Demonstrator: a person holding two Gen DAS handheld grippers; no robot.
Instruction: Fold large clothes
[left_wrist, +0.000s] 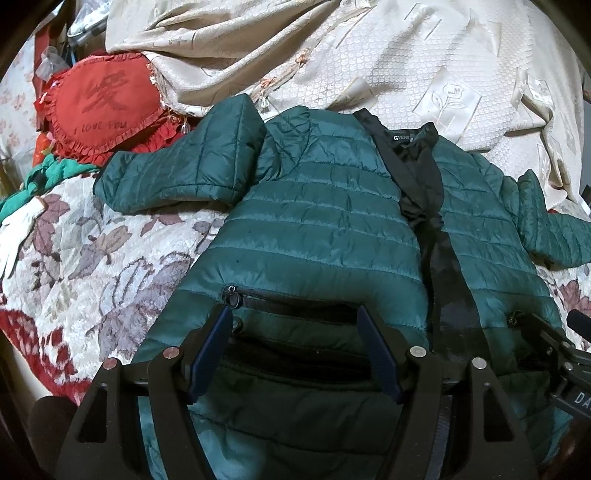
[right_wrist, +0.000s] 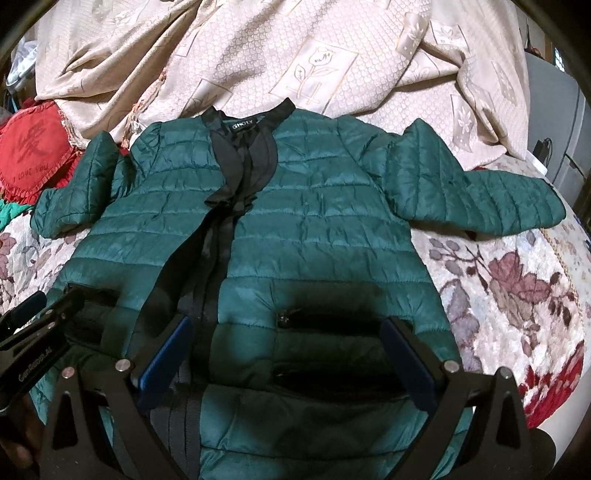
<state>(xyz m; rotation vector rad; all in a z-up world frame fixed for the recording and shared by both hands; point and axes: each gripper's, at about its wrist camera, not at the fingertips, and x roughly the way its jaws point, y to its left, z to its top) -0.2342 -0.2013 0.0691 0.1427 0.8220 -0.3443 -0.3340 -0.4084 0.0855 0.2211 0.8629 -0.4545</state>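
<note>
The jacket (left_wrist: 325, 221) lies face up and spread flat on the floral blanket (left_wrist: 92, 251), collar at the far end, hem nearest the cameras.

Left of the jacket: a red heart pillow (left_wrist: 99, 107) reads "I LOVE YOU" under one large Chinese character. The left sleeve (left_wrist: 184, 166) is bent across the blanket beside the pillow.

The left gripper (left_wrist: 295, 332) hovers over the lower left panel near the hem, just below the pocket zip (left_wrist: 232, 293). Its fingers stand wide apart and hold nothing.

At the jacket's centre, the black placket (right_wrist: 218, 236) runs collar to hem. The collar label (right_wrist: 242, 125) reads roughly "GHOLY"; exact letters are uncertain.

The right gripper (right_wrist: 288, 339) hovers over the lower right panel, fingers wide apart, nothing held. The right sleeve (right_wrist: 472, 195) extends outward from the jacket onto the blanket.

Handling, as a judgement: the quilted shell looks light, soft and puffy, with a shiny surface likely to slip and spring back after folding. Take hold at the hem corners or sleeve cuffs, pinching through both layers; avoid the smooth panel centres
</note>
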